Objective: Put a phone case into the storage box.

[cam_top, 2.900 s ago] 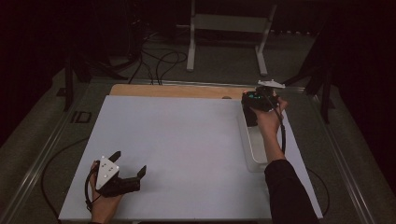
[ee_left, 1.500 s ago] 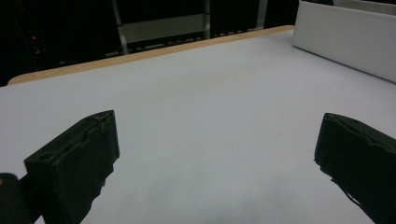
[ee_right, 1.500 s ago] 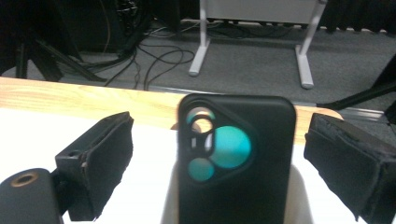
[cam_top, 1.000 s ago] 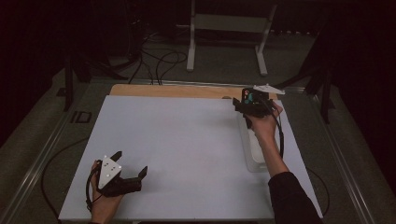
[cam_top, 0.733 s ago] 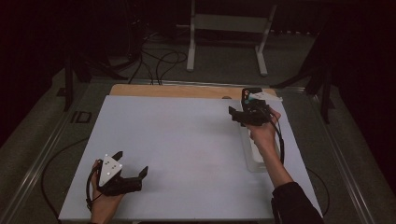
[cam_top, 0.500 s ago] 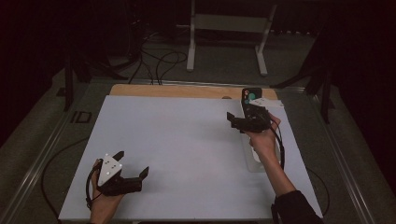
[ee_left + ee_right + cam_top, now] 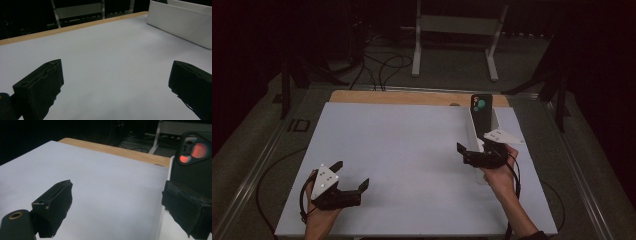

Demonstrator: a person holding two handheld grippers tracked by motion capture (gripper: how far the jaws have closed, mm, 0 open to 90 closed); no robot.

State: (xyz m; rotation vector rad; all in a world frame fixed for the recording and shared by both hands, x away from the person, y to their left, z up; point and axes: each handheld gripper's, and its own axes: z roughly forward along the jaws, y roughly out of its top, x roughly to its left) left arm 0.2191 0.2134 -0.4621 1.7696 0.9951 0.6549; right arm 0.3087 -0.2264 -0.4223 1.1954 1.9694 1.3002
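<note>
Two hand-held grippers sit at the near edge of the white tabletop [image 7: 412, 150], each in one of the person's hands. Nearest, at the left, the left hand-held gripper [image 7: 349, 176] rests low on the sheet with its jaws spread wide and nothing between them; in the left gripper view its own left hand-held gripper [image 7: 115, 82] looks over bare white surface toward the long white tray [image 7: 182, 22] standing well apart at the upper right. Farther in and to the right, the right hand-held gripper [image 7: 469, 154] hovers just beside the near end of the tray [image 7: 473, 131], jaws also parted wide and holding nothing, its grey plate tilted over the tray. In the right gripper view, one jaw hangs over open tabletop and the other sits over the tray's edge, close in front of the black phone [image 7: 193, 167]. That phone [image 7: 481, 115] stands upright in the far end of the tray, camera lenses facing the person, leaning on the tray wall. Beyond the white sheet runs a wooden strip [image 7: 412, 97], then dark floor with loose cables [image 7: 382, 65] and a white metal stand [image 7: 457, 35].
</note>
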